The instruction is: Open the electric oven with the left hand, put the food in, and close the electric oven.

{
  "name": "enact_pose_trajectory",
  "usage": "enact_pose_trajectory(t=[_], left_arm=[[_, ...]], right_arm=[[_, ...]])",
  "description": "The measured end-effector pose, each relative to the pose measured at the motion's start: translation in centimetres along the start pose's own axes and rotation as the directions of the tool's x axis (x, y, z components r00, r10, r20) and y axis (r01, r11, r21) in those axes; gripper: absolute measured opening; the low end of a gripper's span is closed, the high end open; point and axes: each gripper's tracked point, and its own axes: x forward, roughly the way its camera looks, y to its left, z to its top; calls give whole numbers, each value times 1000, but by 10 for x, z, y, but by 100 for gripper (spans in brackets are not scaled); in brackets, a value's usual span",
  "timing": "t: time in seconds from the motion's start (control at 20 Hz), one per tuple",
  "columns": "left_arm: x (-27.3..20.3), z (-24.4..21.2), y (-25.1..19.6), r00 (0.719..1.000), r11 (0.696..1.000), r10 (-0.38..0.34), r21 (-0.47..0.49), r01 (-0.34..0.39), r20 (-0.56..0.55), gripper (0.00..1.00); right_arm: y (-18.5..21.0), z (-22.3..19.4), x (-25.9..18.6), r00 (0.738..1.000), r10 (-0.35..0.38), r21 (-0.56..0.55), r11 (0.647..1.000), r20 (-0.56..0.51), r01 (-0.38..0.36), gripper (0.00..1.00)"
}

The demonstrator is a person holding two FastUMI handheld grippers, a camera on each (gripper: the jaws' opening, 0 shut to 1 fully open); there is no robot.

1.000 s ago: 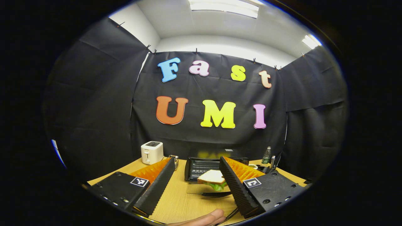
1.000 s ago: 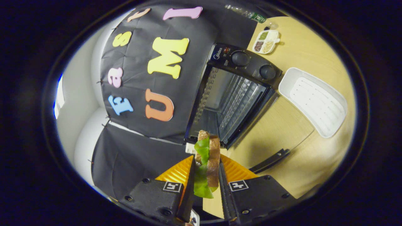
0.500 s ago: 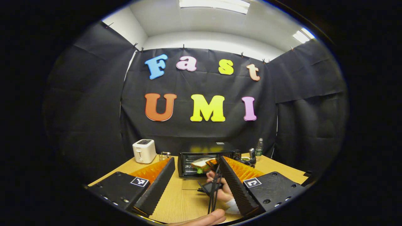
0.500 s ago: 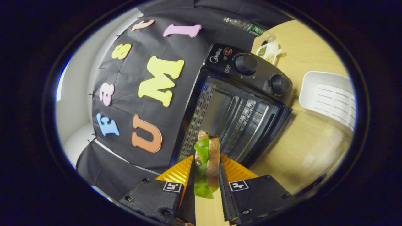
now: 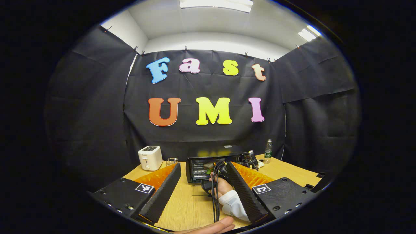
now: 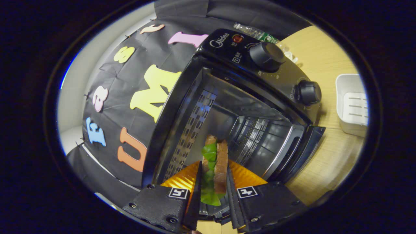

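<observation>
In the right gripper view my right gripper [image 6: 213, 175] is shut on a sandwich [image 6: 215, 162] of brown bread and green lettuce, held at the mouth of the open black electric oven [image 6: 247, 107]. The wire rack [image 6: 253, 139] lies just beyond the sandwich. In the left gripper view my left gripper [image 5: 203, 174] stands open and empty, back from the oven [image 5: 211, 162]. There a hand [image 5: 221, 187] with a white sleeve holds the other gripper at the oven's opening, above the lowered glass door [image 5: 198, 190].
A white toaster [image 5: 149, 157] and a small glass [image 5: 171, 161] stand left of the oven. A green-labelled bottle [image 5: 267, 151] stands at the back right. A white tray [image 6: 354, 109] lies on the wooden table [image 5: 191, 208] right of the oven. A fingertip [image 5: 211, 226] shows at the bottom.
The right gripper has carried the sandwich forward from in front of the oven to its open mouth. The left gripper has drawn back a little and stayed open.
</observation>
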Motion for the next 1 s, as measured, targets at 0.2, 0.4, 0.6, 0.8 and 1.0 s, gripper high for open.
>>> enact_pose_trajectory(t=[0.2, 0.4, 0.6, 0.8, 1.0], left_arm=[[1, -7, 17, 999, 998, 44, -36, -45, -29, 94], [-1, -7, 21, 998, 997, 64, -49, -65, -26, 93], [-2, -1, 22, 997, 995, 74, -62, -73, 5, 94], [-2, -3, 22, 997, 995, 73, -61, -73, -5, 94], [-3, -6, 24, 996, 995, 82, -63, -84, -25, 94]], right_arm=[[-6, -2, 2, 1000, -24, -13, 1000, 2, 24, 53], [-13, -11, 3, 998, -57, -49, 997, -18, 56, 38], [-7, -12, 0, 996, -87, -180, 980, -17, 83, 67], [-1, -26, -2, 992, -101, -346, 936, -74, 70, 86], [-2, -42, 0, 980, -102, -417, 908, -169, 22, 80]])
